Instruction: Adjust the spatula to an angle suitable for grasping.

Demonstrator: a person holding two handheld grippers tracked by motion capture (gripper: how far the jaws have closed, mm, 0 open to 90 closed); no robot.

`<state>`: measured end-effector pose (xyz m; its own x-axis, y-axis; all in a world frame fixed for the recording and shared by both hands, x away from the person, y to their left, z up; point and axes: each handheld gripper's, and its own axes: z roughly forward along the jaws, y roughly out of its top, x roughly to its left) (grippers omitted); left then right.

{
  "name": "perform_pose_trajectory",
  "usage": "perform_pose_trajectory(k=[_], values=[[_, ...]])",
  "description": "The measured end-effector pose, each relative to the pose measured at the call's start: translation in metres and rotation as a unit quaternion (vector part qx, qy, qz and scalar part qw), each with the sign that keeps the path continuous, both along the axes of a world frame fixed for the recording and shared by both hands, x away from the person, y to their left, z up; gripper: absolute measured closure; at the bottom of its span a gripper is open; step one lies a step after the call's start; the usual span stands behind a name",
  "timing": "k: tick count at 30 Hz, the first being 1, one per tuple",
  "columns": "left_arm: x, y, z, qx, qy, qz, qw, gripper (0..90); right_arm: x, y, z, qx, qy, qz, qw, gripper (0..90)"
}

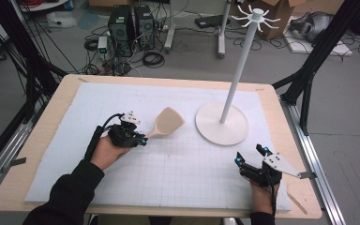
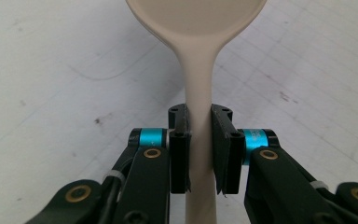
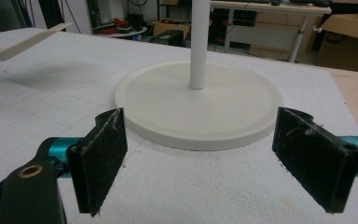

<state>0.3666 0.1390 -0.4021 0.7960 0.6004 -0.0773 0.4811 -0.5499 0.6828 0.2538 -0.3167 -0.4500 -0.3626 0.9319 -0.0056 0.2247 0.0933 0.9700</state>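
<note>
A beige spatula hangs just above the white mat, its blade pointing toward the stand. My left gripper is shut on its handle, both pads pressed against the sides. The white stand has a round base, a tall pole and hooks at the top. My right gripper rests open at the mat's front right, a little short of the base, with nothing between its wide-apart fingers. The spatula's blade tip shows at the far left of the right gripper view.
The white gridded mat covers most of the wooden table. Black frame legs stand at both sides of the table. Computers and cables lie on the floor beyond the far edge.
</note>
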Motion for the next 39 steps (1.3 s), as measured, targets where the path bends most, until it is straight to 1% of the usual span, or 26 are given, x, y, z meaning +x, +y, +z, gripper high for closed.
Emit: perform_pose_trajectory(k=[1,4,6,7,9,10,14,15,18,21,23,24,25,27,29,30,32,34,35,36,38,39], values=[[-0.002,-0.002,0.000,-0.003,0.000,-0.006,1.0000,78.1,0.000,0.000,0.000,0.000,0.000,0.000,1.0000,16.8],[-0.007,-0.006,0.001,-0.003,-0.003,-0.036,0.9993,78.1,0.000,0.000,0.000,0.002,0.000,0.000,1.0000,16.8],[-0.011,-0.009,0.001,-0.006,-0.006,-0.051,0.9987,78.0,0.000,0.000,0.000,0.001,0.001,0.000,1.0000,16.7],[-0.012,-0.010,0.001,-0.004,-0.007,-0.062,0.9980,78.1,0.000,0.000,0.000,0.002,0.001,0.000,1.0000,16.7],[-0.014,-0.013,0.001,0.001,-0.009,-0.084,0.9964,78.0,0.000,0.000,0.000,0.002,0.002,-0.001,1.0000,16.7],[-0.015,-0.015,0.000,-0.002,-0.010,-0.091,0.9958,78.0,0.000,0.000,0.000,0.003,0.001,0.000,1.0000,16.8],[-0.019,-0.022,-0.002,0.003,-0.013,-0.130,0.9915,78.0,0.000,0.000,0.000,0.001,0.002,-0.001,1.0000,16.8],[-0.021,-0.025,-0.003,0.000,-0.013,-0.137,0.9906,78.0,0.000,0.000,0.000,0.001,0.002,-0.001,1.0000,16.7],[-0.025,-0.031,-0.005,0.006,-0.017,-0.165,0.9862,78.0,0.000,0.000,0.000,0.001,0.002,-0.001,1.0000,16.8],[-0.029,-0.035,-0.006,0.002,-0.026,-0.196,0.9803,78.0,0.000,0.000,0.000,0.001,0.002,-0.001,1.0000,16.7],[-0.031,-0.038,-0.008,0.001,-0.033,-0.217,0.9757,78.0,0.000,0.000,0.000,0.000,0.002,-0.001,1.0000,16.8],[-0.032,-0.039,-0.008,0.003,-0.035,-0.228,0.9730,77.9,0.000,0.000,0.000,0.000,0.002,0.000,1.0000,16.8],[-0.034,-0.041,-0.009,0.002,-0.035,-0.234,0.9717,78.0,0.000,0.000,0.000,-0.001,0.001,0.000,1.0000,16.8],[-0.035,-0.044,-0.011,0.004,-0.036,-0.248,0.9681,77.9,0.000,0.000,0.000,-0.002,0.001,0.000,1.0000,16.7],[-0.037,-0.048,-0.013,0.008,-0.036,-0.264,0.9637,77.9,0.001,0.000,0.000,-0.003,0.000,0.000,1.0000,16.8],[-0.037,-0.048,-0.013,0.008,-0.036,-0.264,0.9637,78.0,0.001,0.000,0.000,-0.003,0.000,0.000,1.0000,16.8],[-0.038,-0.051,-0.015,0.010,-0.034,-0.274,0.9610,77.9,0.001,0.000,0.000,-0.003,0.000,0.000,1.0000,16.7],[-0.039,-0.054,-0.017,0.009,-0.030,-0.279,0.9598,77.9,0.001,0.000,0.000,-0.003,0.000,0.000,1.0000,16.8],[-0.039,-0.054,-0.017,0.015,-0.031,-0.287,0.9573,77.9,0.001,0.000,0.000,-0.003,0.001,0.000,1.0000,16.8],[-0.041,-0.056,-0.018,0.012,-0.030,-0.288,0.9571,77.9,0.001,0.000,0.000,-0.003,0.001,0.000,1.0000,16.8],[-0.042,-0.057,-0.019,0.012,-0.029,-0.299,0.9536,77.9,0.001,0.000,0.000,-0.004,0.000,0.000,1.0000,16.7],[-0.042,-0.058,-0.020,0.011,-0.030,-0.303,0.9524,77.9,0.001,0.000,0.000,-0.004,0.000,0.000,1.0000,16.7]])
